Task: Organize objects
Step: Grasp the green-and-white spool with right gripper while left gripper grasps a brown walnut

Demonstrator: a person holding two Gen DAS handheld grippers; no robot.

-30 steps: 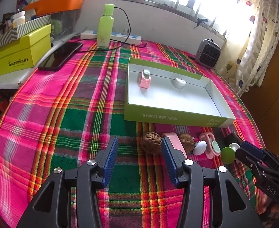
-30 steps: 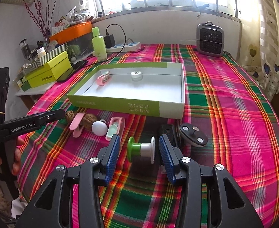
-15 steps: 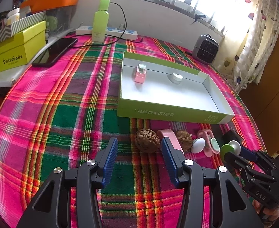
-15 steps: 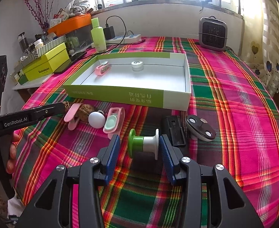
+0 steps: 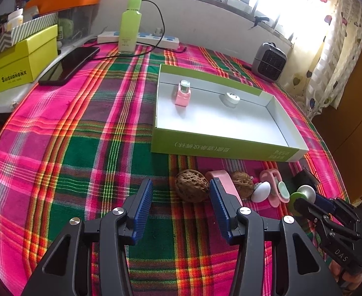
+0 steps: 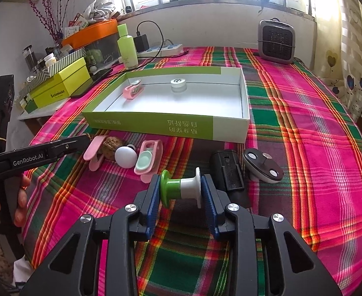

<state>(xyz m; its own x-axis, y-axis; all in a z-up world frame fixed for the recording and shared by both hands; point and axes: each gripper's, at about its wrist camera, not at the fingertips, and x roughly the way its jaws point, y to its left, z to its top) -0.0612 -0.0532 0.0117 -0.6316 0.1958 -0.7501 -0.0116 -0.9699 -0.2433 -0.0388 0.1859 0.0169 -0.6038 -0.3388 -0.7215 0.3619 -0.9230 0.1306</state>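
Observation:
A green and white spool (image 6: 181, 188) lies crosswise between the blue pads of my right gripper (image 6: 181, 192), whose jaws are closing; both pads touch its end flanges. My left gripper (image 5: 181, 204) is open just above the cloth, with a walnut (image 5: 192, 188) right ahead of its gap. A pink clip (image 5: 220, 176) lies partly behind the left gripper's right finger. Beyond it are a second walnut (image 5: 242, 183), a white ball (image 6: 124, 157) and a pink clip with a mint pad (image 6: 147, 159). The green-sided box (image 6: 156, 123) holds a pink clip (image 6: 133, 90) and a white jar (image 6: 178, 85).
A black block (image 6: 226, 170) and a round black and white disc (image 6: 263, 165) lie right of the spool. At the back stand a green bottle (image 5: 130, 24), a power strip (image 5: 141, 39), a phone (image 5: 70, 65), yellow boxes (image 5: 18, 69) and a small heater (image 6: 276, 42).
The right gripper's jaws have closed in from either side onto the spool's ends. The left gripper has stayed open and has barely shifted.

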